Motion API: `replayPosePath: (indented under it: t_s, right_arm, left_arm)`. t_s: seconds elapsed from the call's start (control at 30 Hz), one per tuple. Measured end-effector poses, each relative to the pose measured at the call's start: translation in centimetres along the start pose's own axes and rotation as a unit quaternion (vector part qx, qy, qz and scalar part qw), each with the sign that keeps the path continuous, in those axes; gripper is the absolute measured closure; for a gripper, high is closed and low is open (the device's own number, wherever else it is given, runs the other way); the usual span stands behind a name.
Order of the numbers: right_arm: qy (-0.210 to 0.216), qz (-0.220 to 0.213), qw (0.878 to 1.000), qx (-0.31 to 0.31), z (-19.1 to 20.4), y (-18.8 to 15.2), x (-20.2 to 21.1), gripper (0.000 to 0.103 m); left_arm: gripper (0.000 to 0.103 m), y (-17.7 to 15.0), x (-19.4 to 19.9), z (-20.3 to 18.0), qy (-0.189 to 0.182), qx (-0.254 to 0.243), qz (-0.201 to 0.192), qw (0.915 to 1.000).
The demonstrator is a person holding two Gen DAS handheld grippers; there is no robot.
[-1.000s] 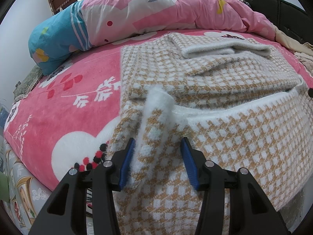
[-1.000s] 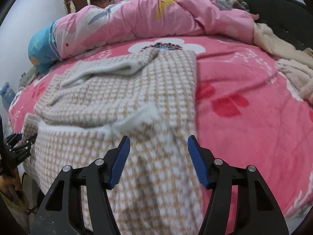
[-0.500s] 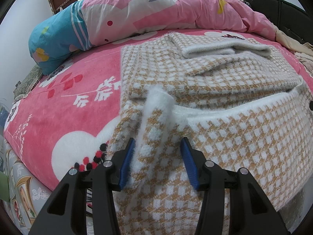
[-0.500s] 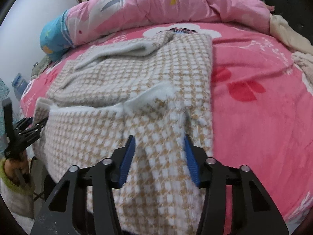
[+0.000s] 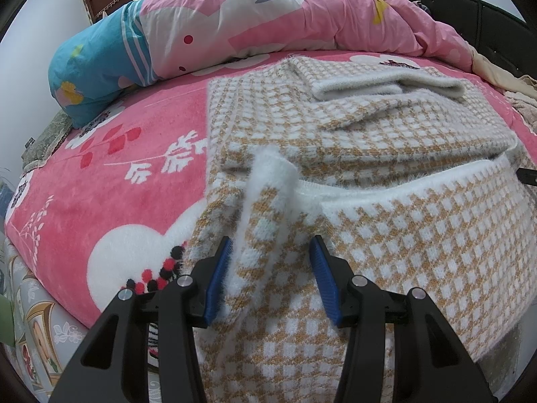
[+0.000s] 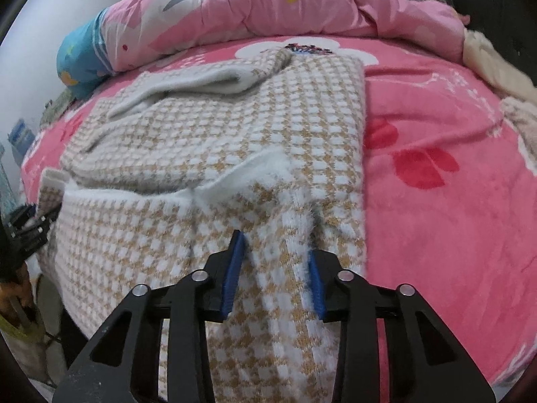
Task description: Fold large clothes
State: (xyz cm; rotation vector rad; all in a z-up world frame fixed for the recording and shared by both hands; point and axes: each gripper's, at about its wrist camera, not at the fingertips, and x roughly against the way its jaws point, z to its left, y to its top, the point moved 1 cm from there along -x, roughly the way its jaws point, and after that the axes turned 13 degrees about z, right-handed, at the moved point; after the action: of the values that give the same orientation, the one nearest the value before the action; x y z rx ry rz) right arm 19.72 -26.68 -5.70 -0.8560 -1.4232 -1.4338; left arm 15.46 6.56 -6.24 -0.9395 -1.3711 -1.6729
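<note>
Sweater: a fuzzy tan-and-white checked sweater point(image 5: 386, 141) is spread on the bed, its near edge hanging over the bed's side, a sleeve folded across the top.
Bed: pink blanket point(image 5: 110, 181) with white and red flowers under it, and a rumpled pink quilt point(image 5: 285, 16) heaped at the far end.
Left tool: the left tool point(image 5: 270, 273) sits at the sweater's near left corner, jaws partly apart with a raised fold of the white-trimmed hem between them. It touches the left pad; can't tell if the right pad touches.
Right tool: the right tool point(image 6: 275, 270) is at the near right corner, jaws closing in on a bunched ridge of the knit, blue pads point(image 6: 233, 273) touching the fabric on both sides.
Off to the side: some pale clothes point(image 6: 496, 67) lie along the right edge of the bed.
</note>
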Motion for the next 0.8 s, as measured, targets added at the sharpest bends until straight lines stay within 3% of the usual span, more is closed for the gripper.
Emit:
replayPosePath:
  t_s: [0.27,0.6,0.8]
  right_arm:
    - [-0.07,-0.006,0.997,0.043,2.7,-1.0,0.4,0.078]
    - [-0.092,-0.009,0.994,0.057,3.0,-1.7,0.7,0.079]
    - [-0.141,-0.011,0.986,0.084,5.1,-2.2,0.9,0.093]
  left_arm:
    - [0.056,0.0,0.0,0.1,-0.001,0.0,0.0,1.0]
    - [0.055,0.0,0.0,0.1,-0.001,0.001,0.0,1.0]
    - [0.055,0.1,-0.1,0.1,-0.004,0.003,-0.002,1.0]
